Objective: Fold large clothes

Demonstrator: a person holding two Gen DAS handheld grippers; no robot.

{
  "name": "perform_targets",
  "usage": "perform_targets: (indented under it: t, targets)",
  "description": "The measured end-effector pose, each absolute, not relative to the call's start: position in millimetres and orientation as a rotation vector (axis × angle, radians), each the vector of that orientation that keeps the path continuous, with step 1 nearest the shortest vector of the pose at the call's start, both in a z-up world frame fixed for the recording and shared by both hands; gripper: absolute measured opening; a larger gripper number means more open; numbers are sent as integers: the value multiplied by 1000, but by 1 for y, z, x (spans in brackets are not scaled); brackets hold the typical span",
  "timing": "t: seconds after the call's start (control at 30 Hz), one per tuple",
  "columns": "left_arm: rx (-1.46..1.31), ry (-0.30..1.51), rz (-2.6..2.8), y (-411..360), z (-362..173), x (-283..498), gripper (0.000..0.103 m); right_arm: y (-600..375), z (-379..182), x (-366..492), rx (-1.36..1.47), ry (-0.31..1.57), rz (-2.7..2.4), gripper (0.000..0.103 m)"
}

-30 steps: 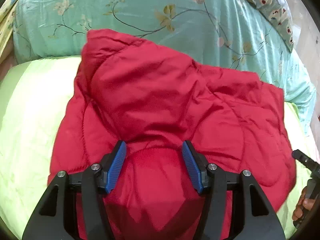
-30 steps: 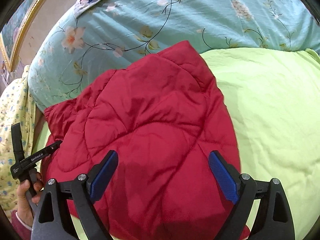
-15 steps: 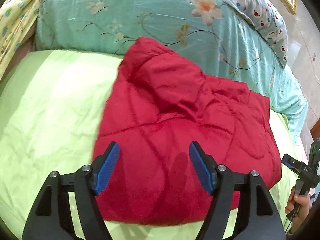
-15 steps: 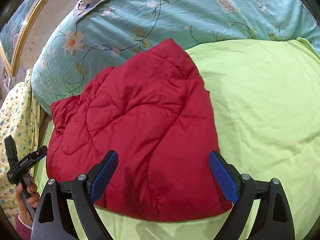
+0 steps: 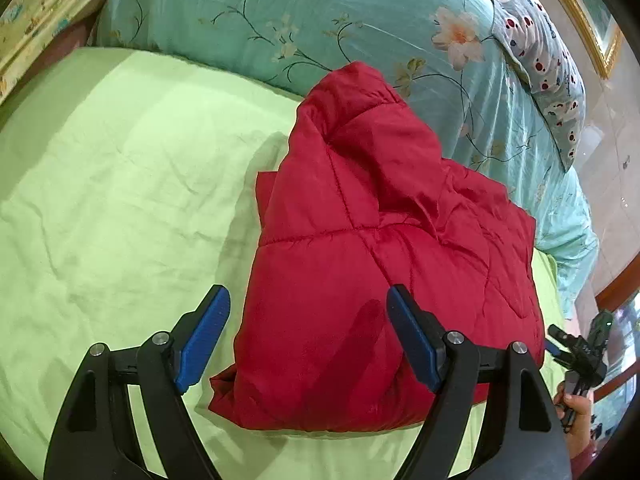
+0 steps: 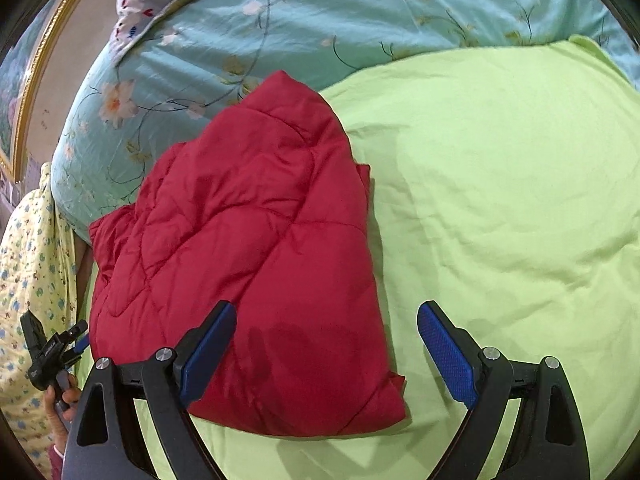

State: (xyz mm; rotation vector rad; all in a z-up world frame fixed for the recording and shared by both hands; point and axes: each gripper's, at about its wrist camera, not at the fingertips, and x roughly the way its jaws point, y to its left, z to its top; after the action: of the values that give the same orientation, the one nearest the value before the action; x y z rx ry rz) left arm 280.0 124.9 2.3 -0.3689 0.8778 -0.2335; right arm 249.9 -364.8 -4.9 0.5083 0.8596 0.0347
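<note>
A red quilted puffer jacket (image 5: 380, 264) lies folded into a thick bundle on the light green bed sheet (image 5: 120, 200); it also shows in the right wrist view (image 6: 256, 264). My left gripper (image 5: 308, 320) is open and empty, held above the bundle's near left part. My right gripper (image 6: 326, 332) is open and empty, above the bundle's near right edge. Each gripper shows at the edge of the other's view, the right one (image 5: 580, 352) and the left one (image 6: 52, 352), held in a hand.
A teal floral duvet (image 5: 320, 20) is heaped behind the jacket and touches its far end. A patterned pillow (image 5: 540, 48) lies on it. A yellow patterned cloth (image 6: 28, 260) hangs at the bed's side. Green sheet (image 6: 500, 200) stretches beside the jacket.
Both grippers have drawn back and up from the jacket. The left jaws, narrower around the fabric a second ago, have spread wider and hold nothing. The jacket rests folded on the sheet.
</note>
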Motion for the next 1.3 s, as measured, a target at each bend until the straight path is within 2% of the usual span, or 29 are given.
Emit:
perform_targets:
  t: [0.4,0.57,0.83,1.07,1.13,1.2,1.27,1.3]
  targets:
    - [-508,927,-321,127,-19,302,81,-365,-23,271,583,901,117,93]
    - [-559,947,-373,124,-28,314,84,-363,-35,286,620,922,172,96]
    - [-649,983,-428,123,-46,335,94,-361,-47,305,710,920,236,99]
    - [-727,991,-460,128,-57,338,94,-358,-48,321,745,938,264,102]
    - [-715,984,-465,127,-55,335,88,-353,-47,322,739,952,270,99]
    - [-709,979,-474,127,-52,332,79,-350,-45,321,735,962,271,87]
    - [-697,973,-485,126,-46,329,68,-351,-42,315,747,957,272,66]
    - [-690,970,-488,125,-42,327,66,-352,-39,311,764,952,278,61]
